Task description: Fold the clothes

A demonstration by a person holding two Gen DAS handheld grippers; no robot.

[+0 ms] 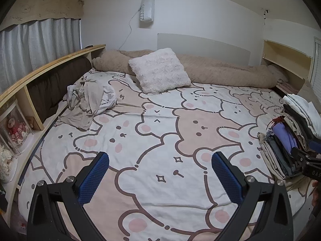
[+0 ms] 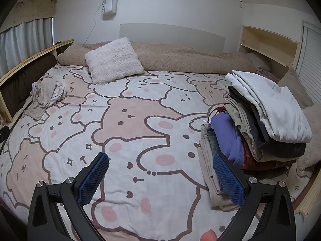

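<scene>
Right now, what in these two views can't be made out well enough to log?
- Crumpled pile: how many garments it holds; folds hide them in both views.
- Folded stack: lower layers covered by the white piece on top; its near corner sits behind the right gripper's finger.
- Right gripper in the left view: cut off by the frame edge.
- Shelf items: edge distortion blurs them.
- Left gripper: open, empty.
</scene>
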